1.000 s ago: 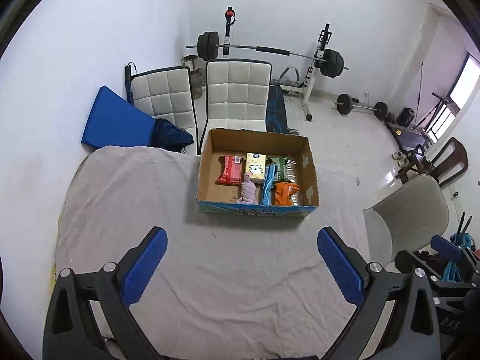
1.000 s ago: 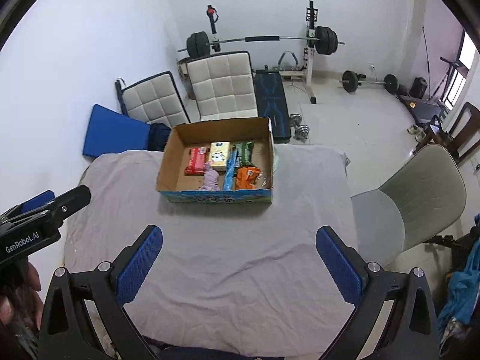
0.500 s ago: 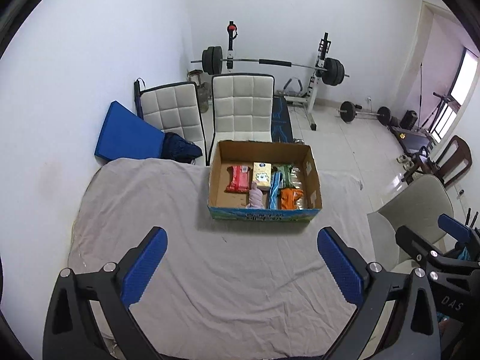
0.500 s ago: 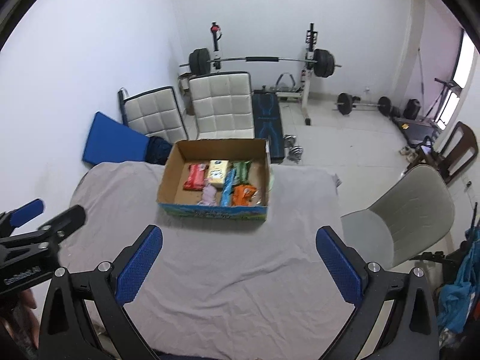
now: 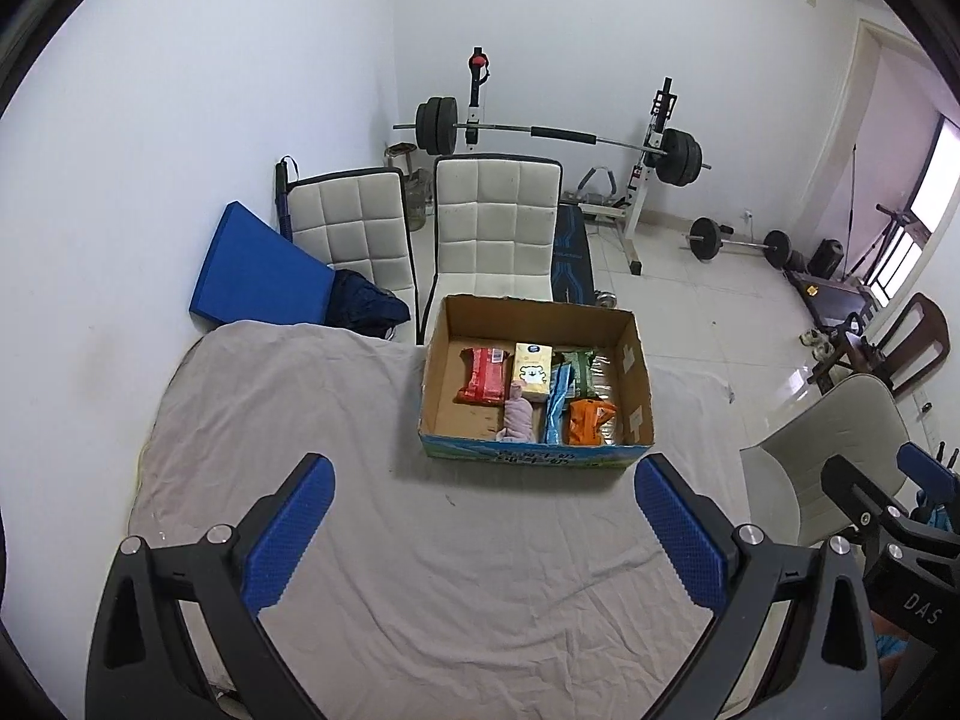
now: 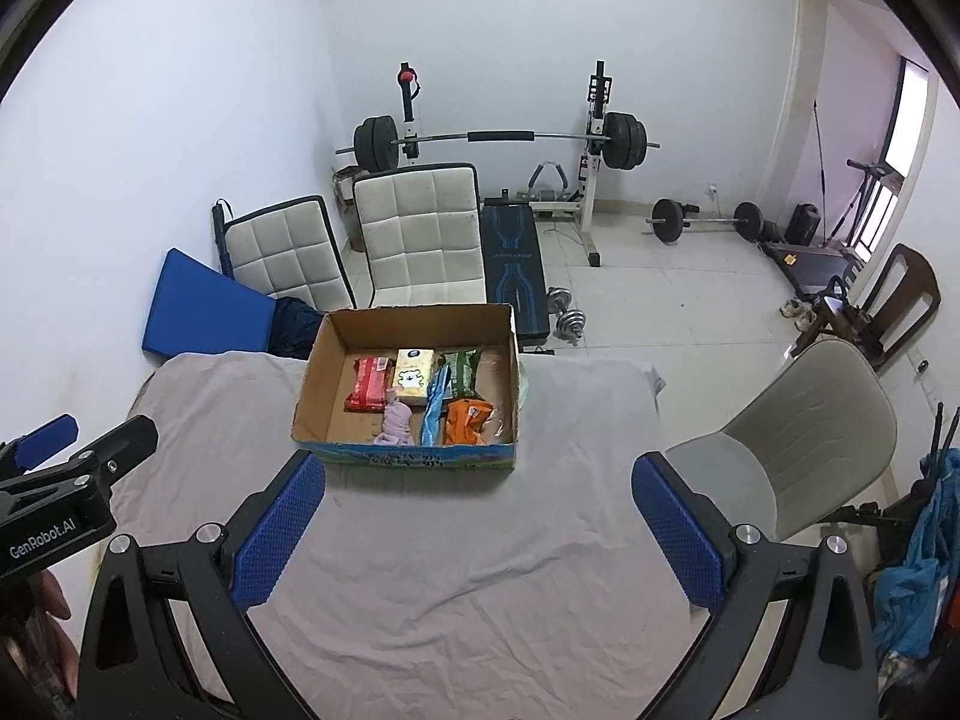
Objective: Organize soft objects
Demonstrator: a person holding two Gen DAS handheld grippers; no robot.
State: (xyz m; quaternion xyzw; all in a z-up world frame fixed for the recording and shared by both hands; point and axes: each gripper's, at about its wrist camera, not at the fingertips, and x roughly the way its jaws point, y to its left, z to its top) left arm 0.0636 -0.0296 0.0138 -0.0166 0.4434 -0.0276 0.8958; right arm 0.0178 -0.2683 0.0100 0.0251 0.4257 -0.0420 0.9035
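Observation:
A cardboard box (image 5: pixel 637 372) (image 6: pixel 312 384) stands at the far side of a table under a grey cloth (image 5: pixel 420 570) (image 6: pixel 456 588). In it lie a red pack (image 5: pixel 485 375) (image 6: pixel 369 383), a yellow tissue pack (image 5: pixel 532 371) (image 6: pixel 413 375), a green pack (image 5: pixel 577 367) (image 6: pixel 462 371), a blue pack (image 5: pixel 555 411) (image 6: pixel 433 408), an orange pack (image 5: pixel 588 420) (image 6: pixel 467 420) and a pink soft cloth (image 5: pixel 517 417) (image 6: pixel 396 423). My left gripper (image 5: pixel 480 531) is open and empty, high above the cloth. My right gripper (image 6: pixel 477 531) is open and empty, likewise.
Two white padded chairs (image 5: pixel 492 228) and a blue mat (image 5: pixel 252 276) stand behind the table. A grey chair (image 6: pixel 804 438) is at the table's right side. A barbell rack (image 6: pixel 498 138), weights and a wooden chair (image 6: pixel 900 300) are on the floor beyond.
Both grippers have risen and drawn back from the box, which now looks smaller and farther. Both stay open and empty.

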